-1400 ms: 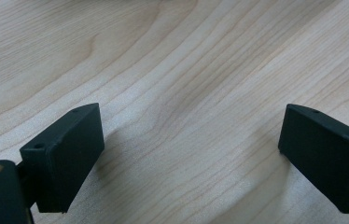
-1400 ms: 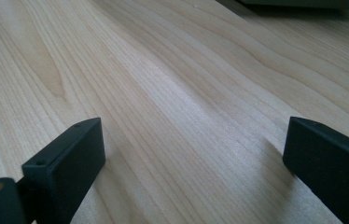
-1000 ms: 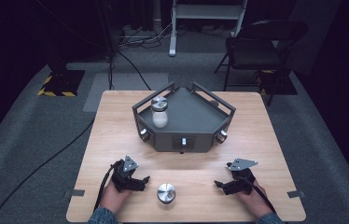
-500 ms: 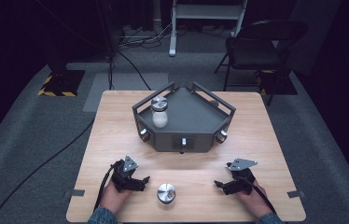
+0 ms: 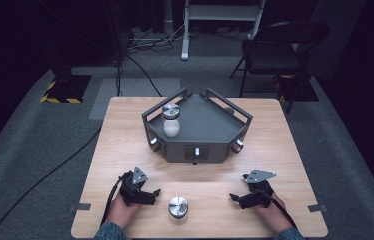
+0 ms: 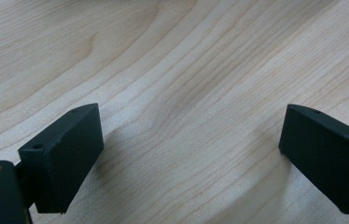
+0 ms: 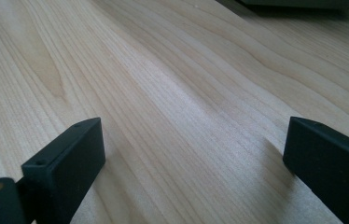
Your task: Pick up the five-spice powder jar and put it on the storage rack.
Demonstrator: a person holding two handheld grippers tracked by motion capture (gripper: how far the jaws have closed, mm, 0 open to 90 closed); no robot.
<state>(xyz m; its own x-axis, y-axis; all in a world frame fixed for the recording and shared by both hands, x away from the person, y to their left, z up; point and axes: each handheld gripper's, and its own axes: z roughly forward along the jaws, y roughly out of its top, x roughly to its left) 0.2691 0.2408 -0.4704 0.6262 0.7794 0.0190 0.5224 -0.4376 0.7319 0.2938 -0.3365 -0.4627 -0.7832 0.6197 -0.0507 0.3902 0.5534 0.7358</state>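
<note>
state: our left gripper (image 5: 151,194) and right gripper (image 5: 238,199) rest on the light wooden table (image 5: 125,125), fingers spread, gripping nothing | thing: round silver metal cap (image 5: 178,206) lies between them, just beside the left fingers (image 6: 63,158) | nearer: left hand

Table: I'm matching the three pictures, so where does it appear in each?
High view: table in the middle, carrying the tray.
Left gripper view: its wood lies all around the left gripper's open jaws.
Right gripper view: its wood lies around the right gripper's open jaws.
Shared landmark: the pale wood grain.
</note>
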